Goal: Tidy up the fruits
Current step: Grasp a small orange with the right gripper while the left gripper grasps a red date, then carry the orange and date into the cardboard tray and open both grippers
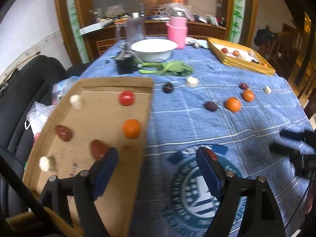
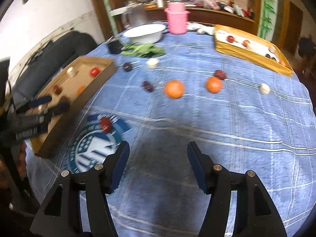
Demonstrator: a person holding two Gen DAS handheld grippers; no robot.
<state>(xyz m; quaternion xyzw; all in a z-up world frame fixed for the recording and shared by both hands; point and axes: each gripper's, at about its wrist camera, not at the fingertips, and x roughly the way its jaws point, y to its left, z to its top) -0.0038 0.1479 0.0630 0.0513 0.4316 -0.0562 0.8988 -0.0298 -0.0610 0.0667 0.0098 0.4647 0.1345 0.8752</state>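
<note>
A brown cardboard tray [image 1: 110, 83] on the left holds a red tomato [image 1: 126, 98], an orange [image 1: 131, 128], two red dates [image 1: 63, 132] and white pieces. My left gripper [image 1: 157, 156] is open and empty above the tray's right edge; it also shows in the right wrist view [image 2: 53, 102]. A red date [image 2: 105, 124] lies on the cloth's round logo. Two oranges [image 2: 174, 88] [image 2: 213, 84], dark dates [image 2: 148, 86] and white pieces [image 2: 264, 88] lie loose on the blue cloth [image 2: 217, 128]. My right gripper [image 2: 158, 154] is open and empty, low over the cloth.
A yellow tray [image 2: 246, 56] with several fruits stands at the far right. A white bowl [image 2: 145, 33], a pink cup [image 2: 176, 20], a glass jug [image 2: 136, 16] and green leaves [image 2: 143, 50] stand at the far edge. A black chair [image 1: 29, 90] is on the left.
</note>
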